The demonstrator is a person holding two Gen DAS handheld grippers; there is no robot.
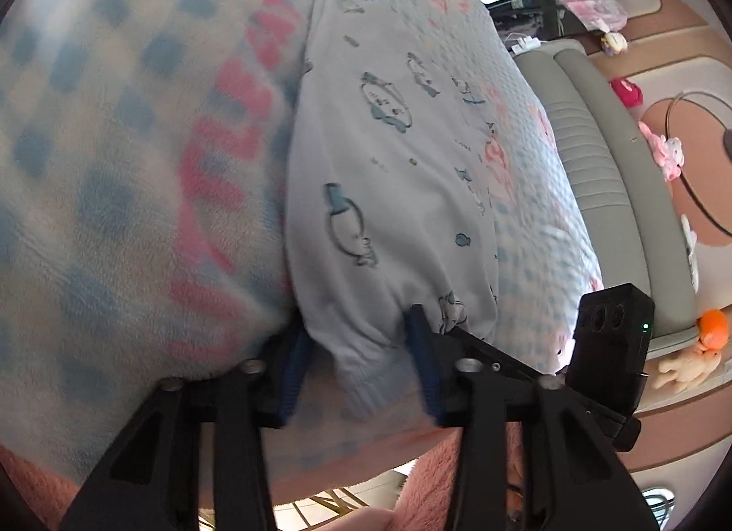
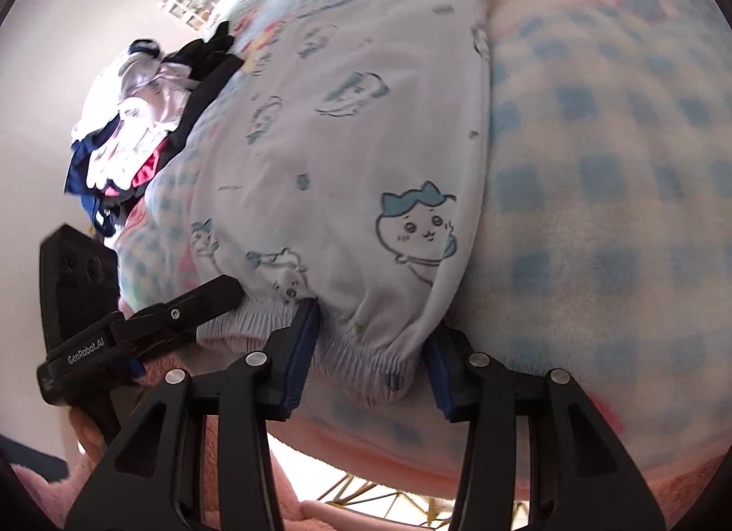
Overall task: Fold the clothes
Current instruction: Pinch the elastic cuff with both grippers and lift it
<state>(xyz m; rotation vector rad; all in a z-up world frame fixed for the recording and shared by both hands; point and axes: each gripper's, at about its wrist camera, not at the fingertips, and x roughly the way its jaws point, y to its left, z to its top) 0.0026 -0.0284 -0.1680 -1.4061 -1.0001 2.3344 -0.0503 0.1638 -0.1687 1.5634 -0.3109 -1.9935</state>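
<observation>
A pale blue garment [image 1: 389,142] printed with cartoon animals lies flat on a blue checked blanket [image 1: 114,165]. My left gripper [image 1: 361,366] is open at its near edge, and the ribbed hem hangs loosely between the two blue-padded fingers. In the right wrist view the same garment [image 2: 357,156] shows its gathered elastic band, which sits between the spread fingers of my open right gripper [image 2: 370,359]. The left gripper's body [image 2: 78,302] is just to the left, one finger reaching onto the band.
A heap of mixed clothes [image 2: 132,119] lies at the blanket's far left. A grey sofa [image 1: 594,142] and several toys [image 1: 713,325] are off to the right on the floor. Pink fluffy sleeves [image 2: 36,494] show at the bottom edge.
</observation>
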